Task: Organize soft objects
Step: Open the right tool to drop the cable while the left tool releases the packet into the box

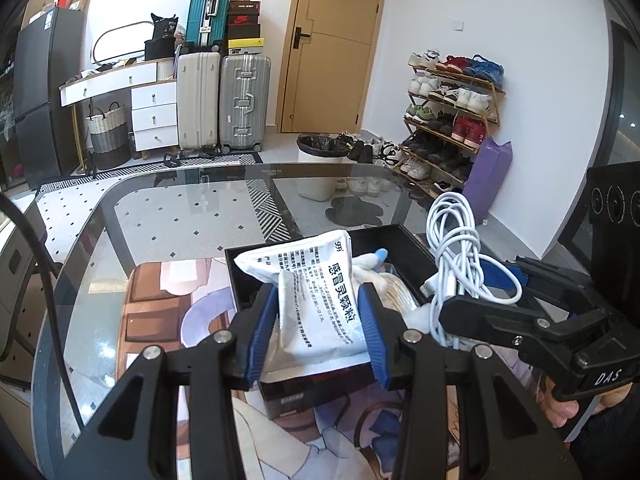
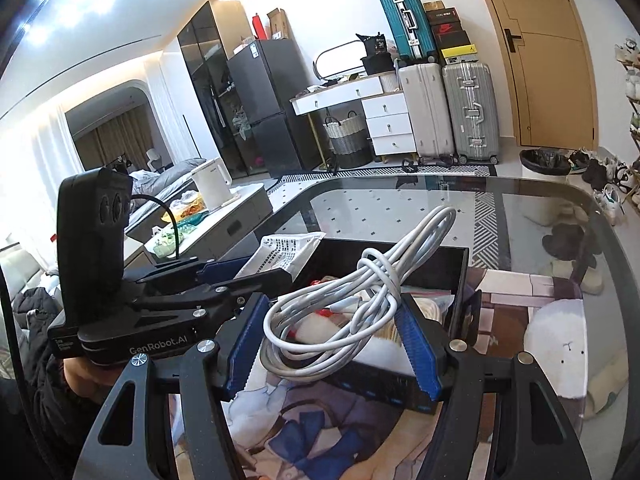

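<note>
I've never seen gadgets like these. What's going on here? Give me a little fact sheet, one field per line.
Setting: glass table in a lived-in room
Left gripper: jaws shut on a white medicine packet with printed Chinese text
Right gripper: jaws shut on a coiled white cable
Position: both items held over a black box
Box contents: other soft items, partly hidden
Under the box: illustrated mat
Background: suitcases, shoe rack, door
</note>
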